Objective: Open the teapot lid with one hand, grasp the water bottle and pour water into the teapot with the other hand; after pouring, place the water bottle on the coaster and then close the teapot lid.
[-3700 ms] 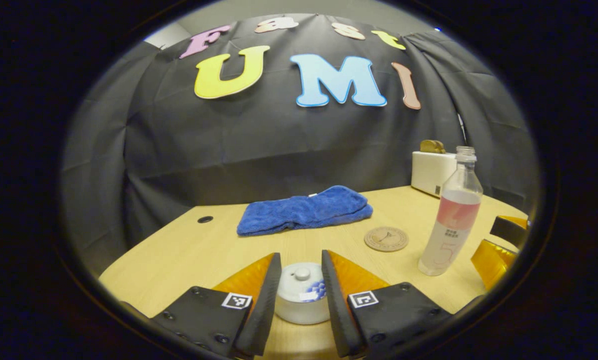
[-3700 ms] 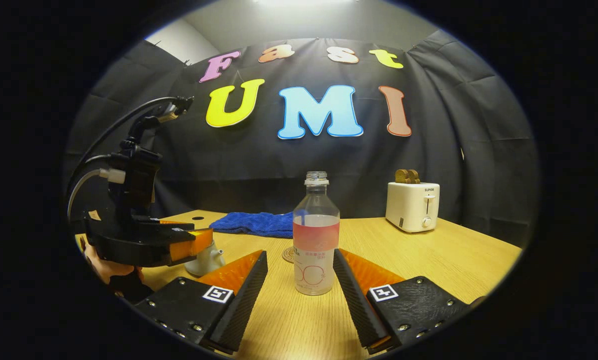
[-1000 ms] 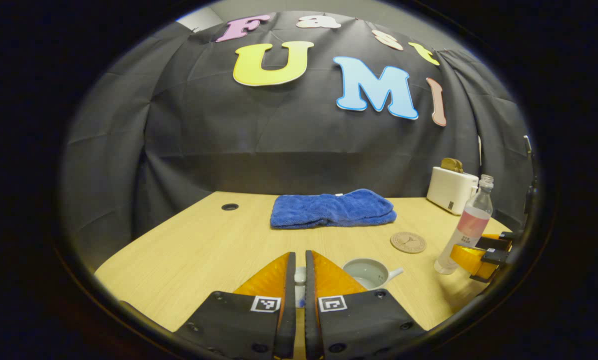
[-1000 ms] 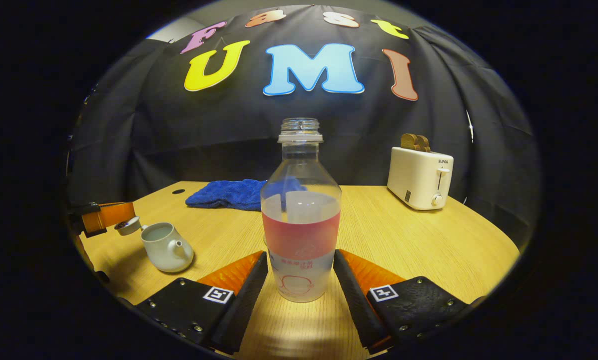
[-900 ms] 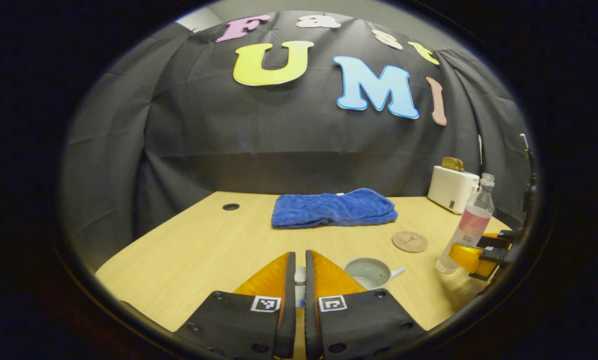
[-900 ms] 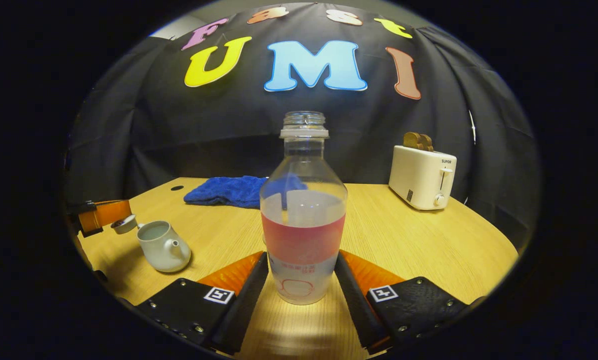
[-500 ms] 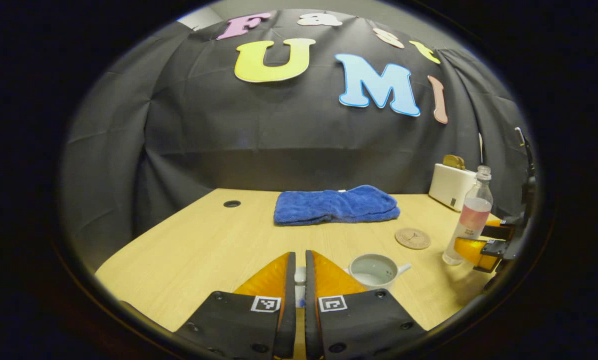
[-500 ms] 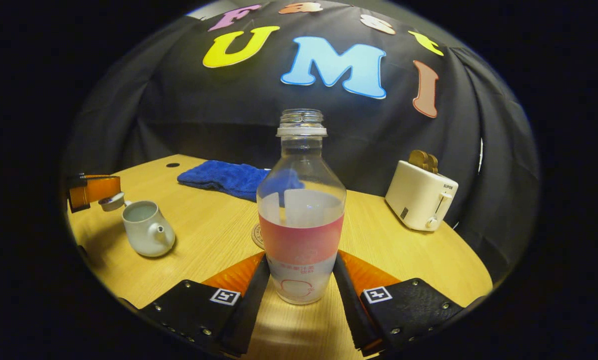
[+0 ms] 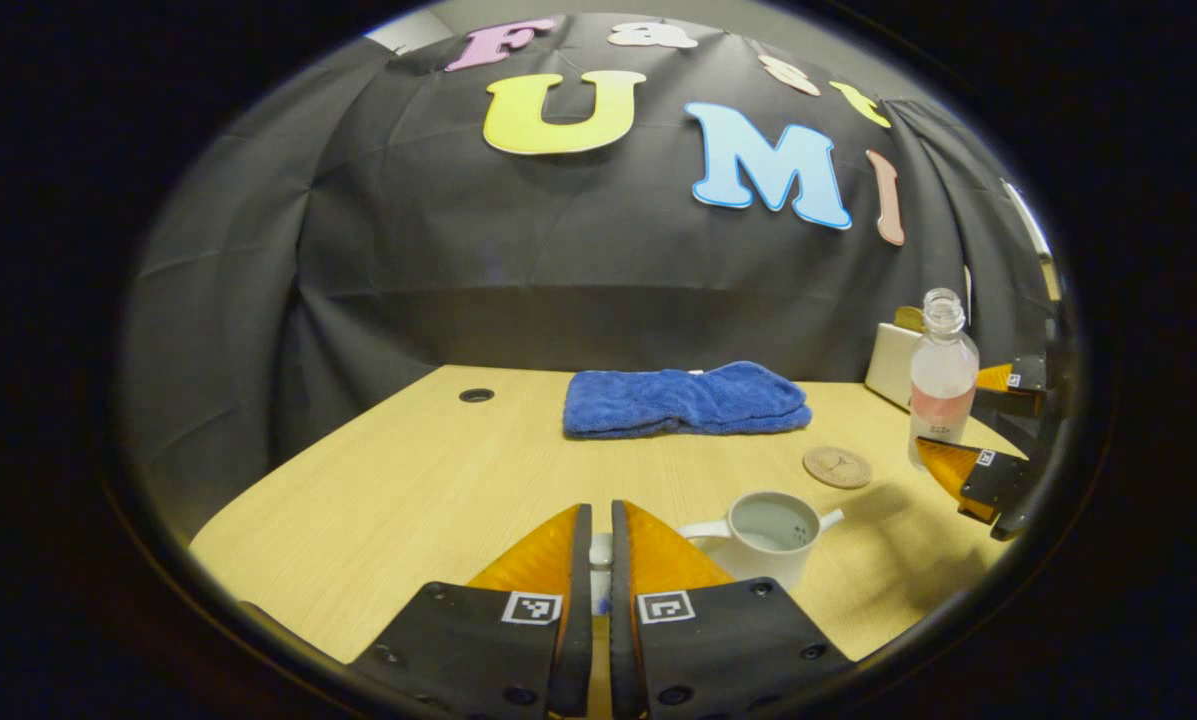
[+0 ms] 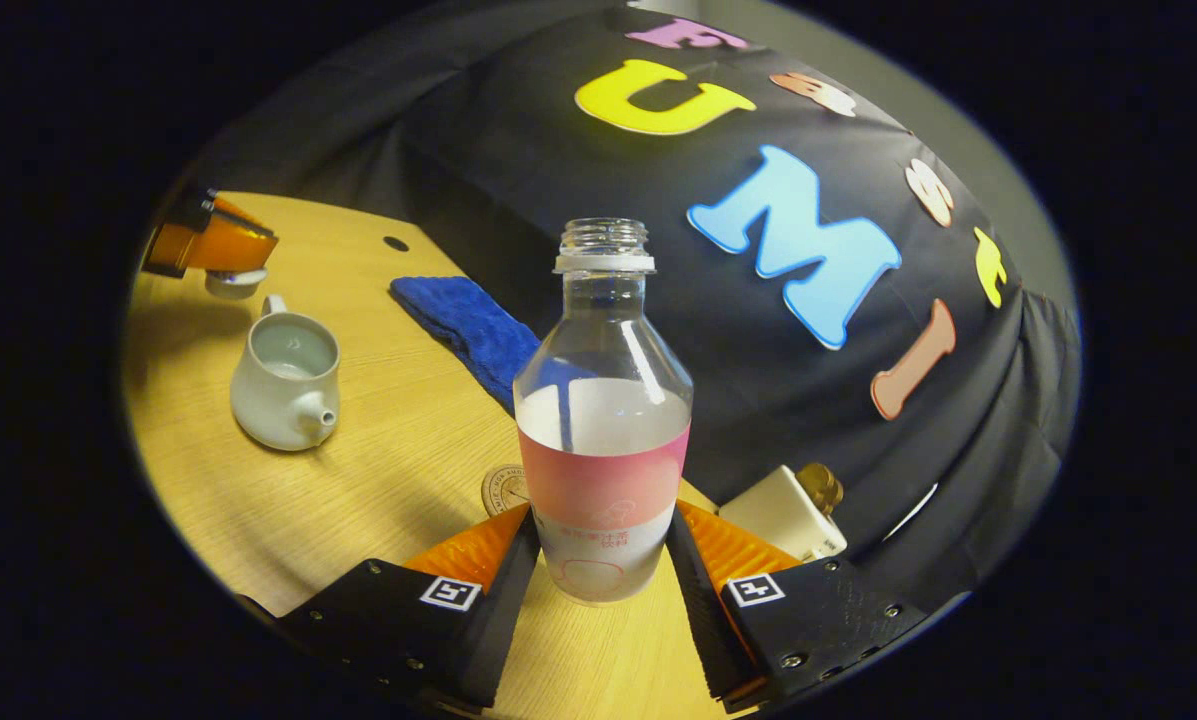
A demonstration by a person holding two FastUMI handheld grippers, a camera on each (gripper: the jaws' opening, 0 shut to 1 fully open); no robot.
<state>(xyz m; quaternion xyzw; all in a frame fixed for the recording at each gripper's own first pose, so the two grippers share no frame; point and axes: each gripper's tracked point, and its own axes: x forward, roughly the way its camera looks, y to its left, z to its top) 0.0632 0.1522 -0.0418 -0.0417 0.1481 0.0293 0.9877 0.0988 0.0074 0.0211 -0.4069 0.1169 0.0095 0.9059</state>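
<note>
**Bottle lifted and tilting, pot open and waiting**

Black cloth backs a pale wooden desk (image 9: 388, 470), and on it we see the open teapot (image 9: 764, 535) at lower right of the left gripper view, a little liquid already in its bottom. Our left hand-held gripper (image 9: 600, 560) has its fingers nearly together on the small lid (image 9: 599, 548), whose knob peeks through the gap at bottom centre; in the right gripper view that lid (image 10: 230, 284) hangs at upper left, just beside the pot (image 10: 284, 381).

Our right hand-held gripper (image 10: 603, 560) is clamped on the lower body of the bottle (image 10: 603, 420), low on its label. The whole scene leans in that view, so we judge the bottle is being tipped toward the pot. It is uncapped and roughly half full.

We expect thin, springy plastic: squeeze hard and the wall dents and water jumps. A low grip leaves the neck free to swing, so a slow tilt suits it. The pot's mouth is small, its ceramic hard and chippable, the lid slippery.

The coaster (image 9: 836, 467) lies between pot and towel (image 9: 686, 400), near a toaster (image 10: 784, 518).
</note>
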